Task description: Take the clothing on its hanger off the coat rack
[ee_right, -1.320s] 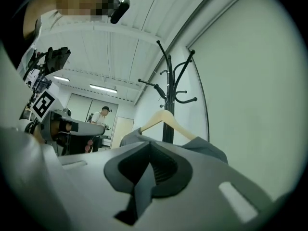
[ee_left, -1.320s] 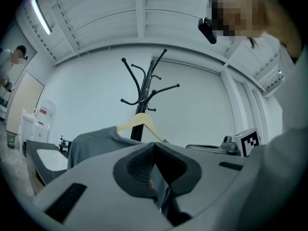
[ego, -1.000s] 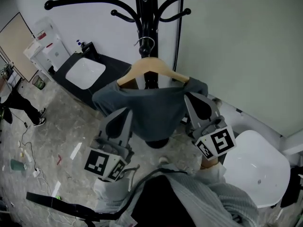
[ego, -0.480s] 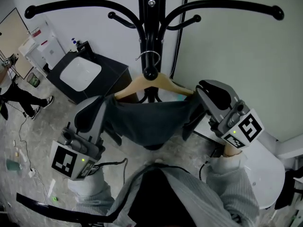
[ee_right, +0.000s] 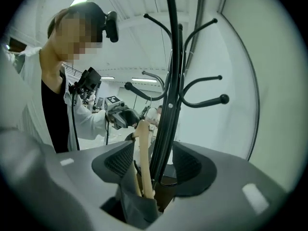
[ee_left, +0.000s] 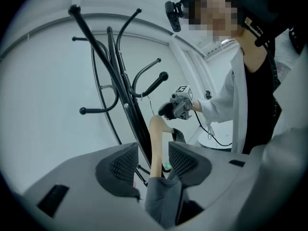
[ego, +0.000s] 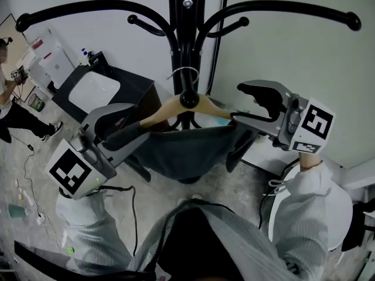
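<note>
Glossy black metal coat rack [ego: 183,45], smooth pale wooden hanger [ego: 166,109], matt grey cloth garment [ego: 187,151]

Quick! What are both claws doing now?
Left claw: opening; light wooden hanger with dark grey garment between.
Right claw: opening; hanger's other end between.

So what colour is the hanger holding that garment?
Light natural wood; the hanger shows best in the head view.

A black stand [ego: 138,82] with a white basin [ego: 92,91] stood far left; a white chair [ego: 344,215] was near right.
</note>
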Demonstrator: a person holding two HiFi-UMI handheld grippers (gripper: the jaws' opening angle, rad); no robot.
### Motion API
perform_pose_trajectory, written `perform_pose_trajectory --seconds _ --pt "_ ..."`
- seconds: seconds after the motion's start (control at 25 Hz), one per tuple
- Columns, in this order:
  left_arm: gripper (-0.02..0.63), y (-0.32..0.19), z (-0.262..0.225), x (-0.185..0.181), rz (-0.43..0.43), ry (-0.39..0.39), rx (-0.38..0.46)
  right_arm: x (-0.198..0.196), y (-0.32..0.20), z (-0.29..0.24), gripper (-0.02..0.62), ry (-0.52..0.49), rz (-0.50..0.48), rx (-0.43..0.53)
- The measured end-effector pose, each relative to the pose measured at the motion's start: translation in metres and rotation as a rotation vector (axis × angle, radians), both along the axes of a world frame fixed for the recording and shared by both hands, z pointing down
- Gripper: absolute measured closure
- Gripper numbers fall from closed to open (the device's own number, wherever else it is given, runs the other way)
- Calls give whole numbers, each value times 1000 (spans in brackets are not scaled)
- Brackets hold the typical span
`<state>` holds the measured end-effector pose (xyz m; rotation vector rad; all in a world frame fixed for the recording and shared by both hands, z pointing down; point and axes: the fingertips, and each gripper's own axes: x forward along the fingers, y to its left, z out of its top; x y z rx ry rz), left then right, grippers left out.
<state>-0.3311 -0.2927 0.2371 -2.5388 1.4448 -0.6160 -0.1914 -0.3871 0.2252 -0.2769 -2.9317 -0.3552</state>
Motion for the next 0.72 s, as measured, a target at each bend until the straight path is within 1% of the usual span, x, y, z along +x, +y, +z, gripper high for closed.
perform_pose_trajectory --seconds 0.12,0.24,0.32,0.4,0.52,0.56,0.6,0.64,0.68,0.72 --pt "422 -12 11 4 57 -11 -65 -13 1 7 359 72 -92 -61" --pt "422 -19 19 12 112 -16 -125 -24 9 17 359 154 -172 -121" --pt "422 -26 26 14 138 -24 -146 -33 16 30 360 226 -224 -153" --pt "422 -33 37 12 145 -48 -165 -43 21 47 360 301 -263 -158" --pt "422 -40 51 13 159 -63 -200 -53 27 67 365 395 -304 -137" --pt "422 -40 55 16 171 -72 -214 -55 28 71 373 415 -312 -122" --pt "423 -40 58 18 182 -87 -225 -55 29 74 416 430 -316 -107" --pt "424 -40 60 19 190 -102 -234 -56 28 75 428 439 -315 -97" --pt "433 -41 61 20 194 -116 -243 -56 27 75 453 445 -313 -91" --pt "469 -42 62 20 196 -127 -251 -57 26 76 474 451 -312 -83"
